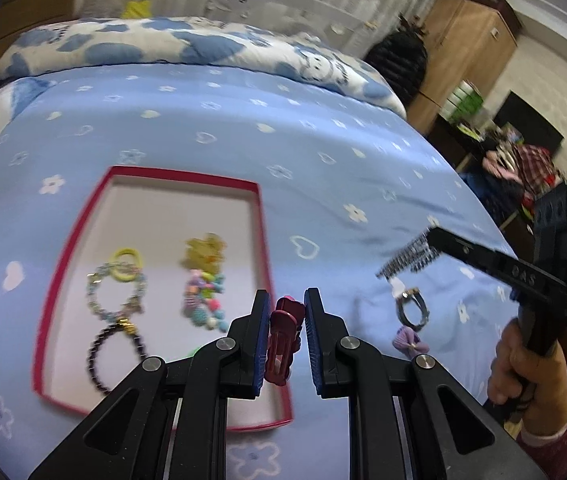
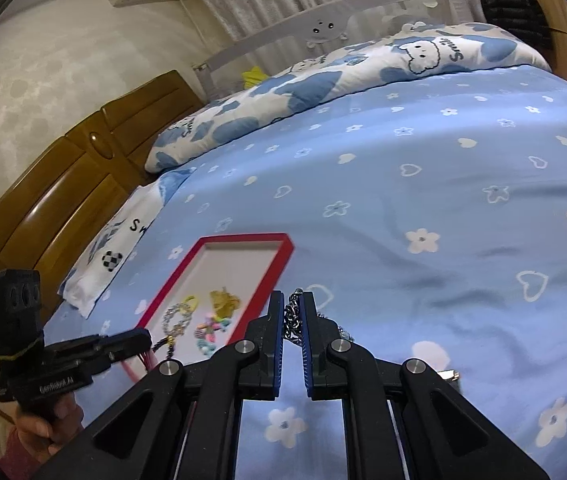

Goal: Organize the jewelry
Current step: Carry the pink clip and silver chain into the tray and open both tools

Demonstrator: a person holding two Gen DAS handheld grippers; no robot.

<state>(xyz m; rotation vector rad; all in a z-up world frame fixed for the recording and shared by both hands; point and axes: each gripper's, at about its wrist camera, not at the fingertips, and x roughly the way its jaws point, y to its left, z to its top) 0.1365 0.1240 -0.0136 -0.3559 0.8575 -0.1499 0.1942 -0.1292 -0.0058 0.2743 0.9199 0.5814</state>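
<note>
My left gripper (image 1: 287, 316) clamps a red hair clip (image 1: 283, 340), long axis upright, nearest the red tray (image 1: 261, 216) just left; right gripper (image 2: 293, 316) pinches a silver chain (image 2: 292, 320).

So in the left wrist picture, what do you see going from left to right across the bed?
Red-rimmed box → dark bead bracelet → colourful bead bracelet → red hair clip in the left tool → purple bow → right tool.

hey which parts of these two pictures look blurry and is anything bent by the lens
Left wrist view: the jewelry in the red box and the right tongs with its chain are motion-smeared; the left tongs and red clip look sharp. Right wrist view: sharper overall, the box slightly soft. Both bow the bed edges, fisheye-style.
</note>
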